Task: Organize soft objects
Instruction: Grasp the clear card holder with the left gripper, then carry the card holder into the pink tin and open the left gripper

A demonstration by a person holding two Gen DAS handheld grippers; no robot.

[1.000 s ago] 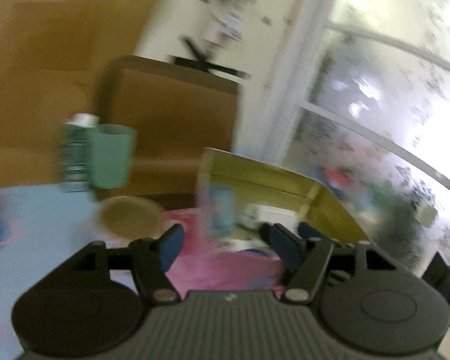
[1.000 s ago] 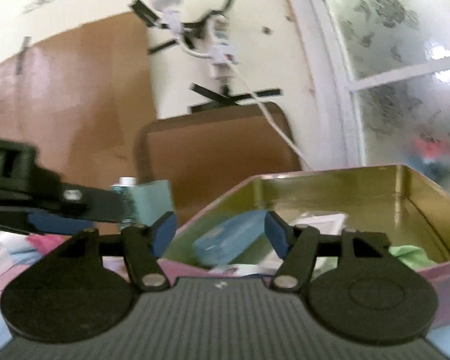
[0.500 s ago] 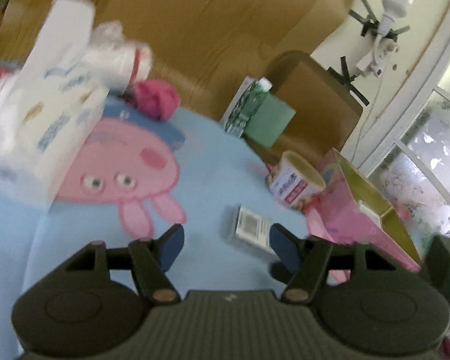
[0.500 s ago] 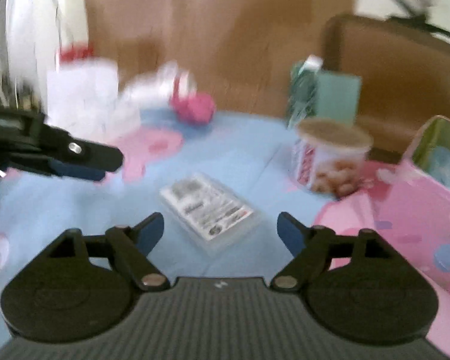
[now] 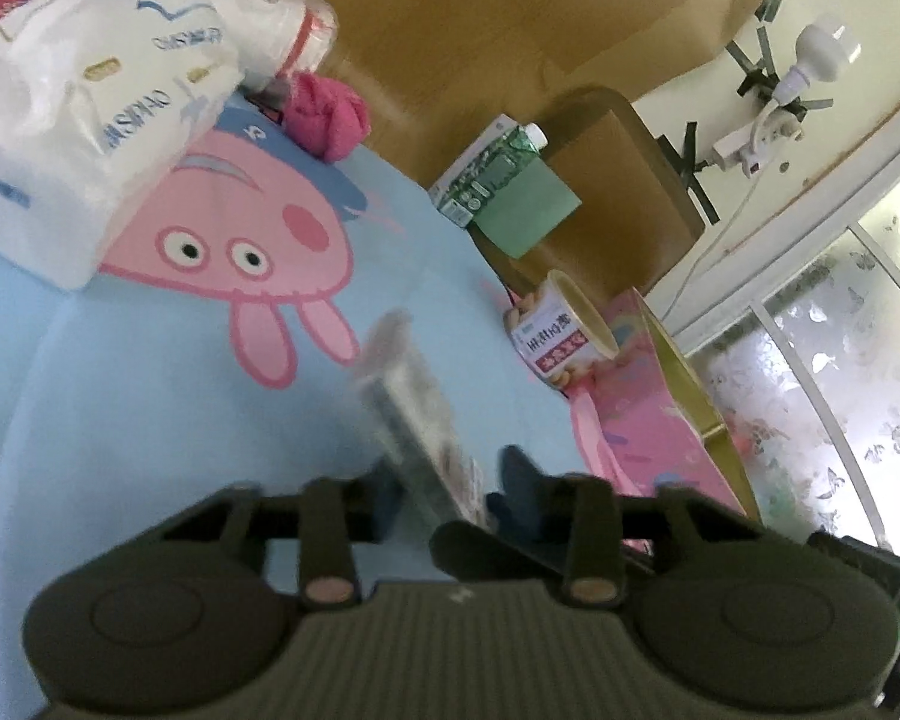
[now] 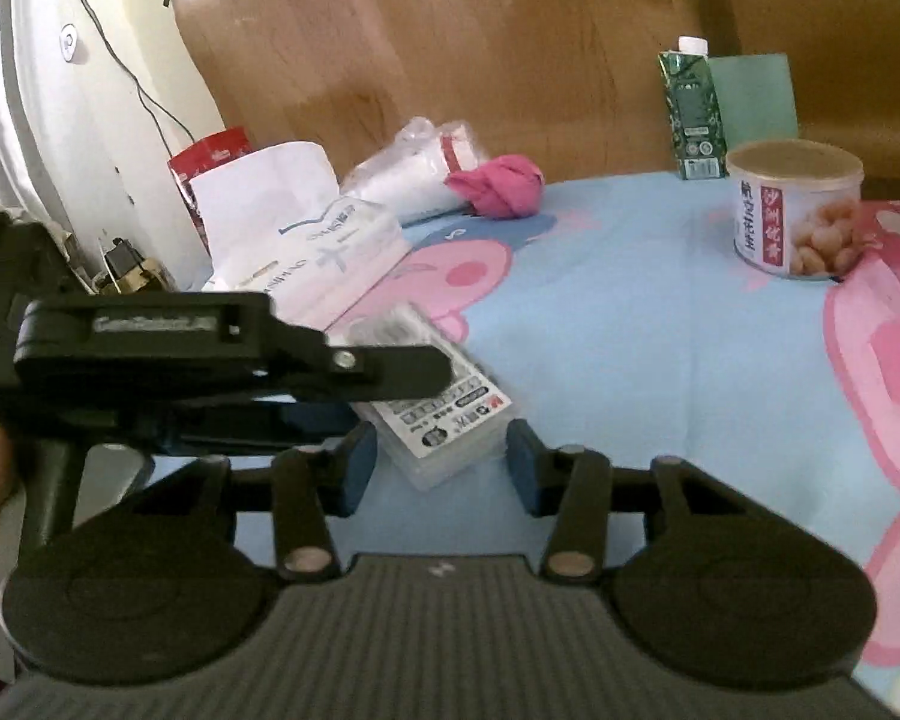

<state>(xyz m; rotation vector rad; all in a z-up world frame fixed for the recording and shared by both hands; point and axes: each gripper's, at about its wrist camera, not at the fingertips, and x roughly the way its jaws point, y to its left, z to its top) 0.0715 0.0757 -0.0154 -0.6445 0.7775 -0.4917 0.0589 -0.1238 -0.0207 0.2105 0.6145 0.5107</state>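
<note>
A small clear pack of tissues (image 6: 444,402) with a printed label lies on the blue cartoon cloth (image 6: 630,360). My right gripper (image 6: 441,468) is open, its pads on either side of the pack's near end. My left gripper (image 5: 444,495) is open around the same pack (image 5: 417,426), seen edge-on and blurred; its body also shows in the right wrist view (image 6: 210,354), over the pack's left part. A pink rolled cloth (image 6: 501,186), a white tissue pack (image 6: 324,258) and a plastic-wrapped roll (image 6: 420,171) lie further back. The pink tin box (image 5: 648,402) stands at the right.
A round can with a peanut label (image 6: 792,216) stands beside the pink tin. A green carton (image 6: 693,111) and a green card (image 6: 753,96) stand at the back edge by a brown chair back (image 5: 618,180). A red packet (image 6: 210,156) sits far left.
Both grippers swung from the pink tin to the tissue pack on the cloth and came down close around it. The left gripper's pads are closer together than half a second ago.
</note>
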